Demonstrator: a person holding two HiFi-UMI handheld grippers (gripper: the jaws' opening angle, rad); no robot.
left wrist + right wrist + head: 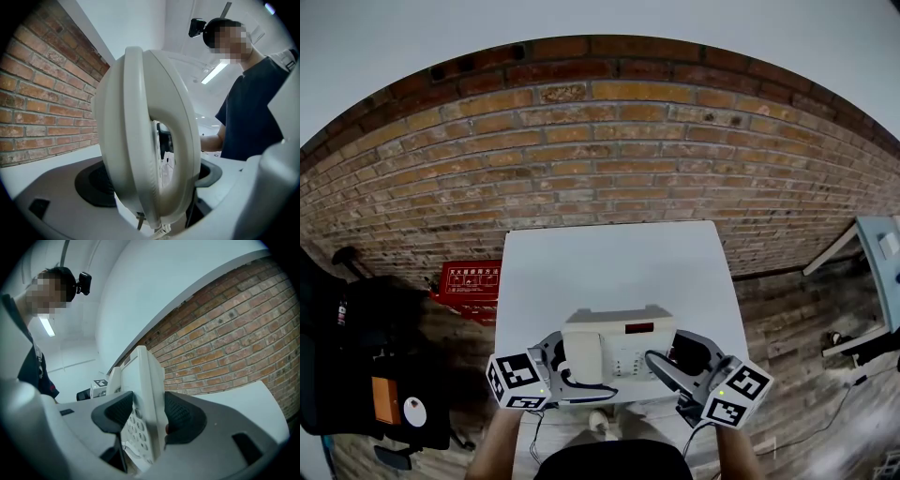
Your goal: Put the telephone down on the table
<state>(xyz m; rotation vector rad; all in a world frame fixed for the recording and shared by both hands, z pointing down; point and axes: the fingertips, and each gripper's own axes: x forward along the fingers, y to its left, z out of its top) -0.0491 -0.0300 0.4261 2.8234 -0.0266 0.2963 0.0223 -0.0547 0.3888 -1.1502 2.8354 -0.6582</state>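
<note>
The left gripper [565, 367] is closing its jaws on the handset [579, 354] at the left side of the telephone [619, 349]. In the left gripper view the dark pads [96, 183] are sitting on either side of the pale, rounded handset [136, 131], which is filling most of that view, and the left gripper [152, 180] is holding it firmly. The right gripper [673, 361] is clamping the right edge of the telephone; in the right gripper view its pads [185, 417] are pressing on both faces of the cream body [145, 380], with the round keys showing beside the near pad of the right gripper [150, 420]. The marker cubes [517, 380] are facing up at the bottom of the head view.

The telephone is lying level between the two grippers, over the near edge of the white table [609, 262], its small red display [638, 328] facing up. Whether its base is touching the tabletop cannot be told. A person in a dark shirt [253, 108] is standing behind the grippers. Beyond the table a brick wall [581, 150] is running across, and a red box [469, 281] is sitting on the floor to the table's left, near a black chair [384, 375].
</note>
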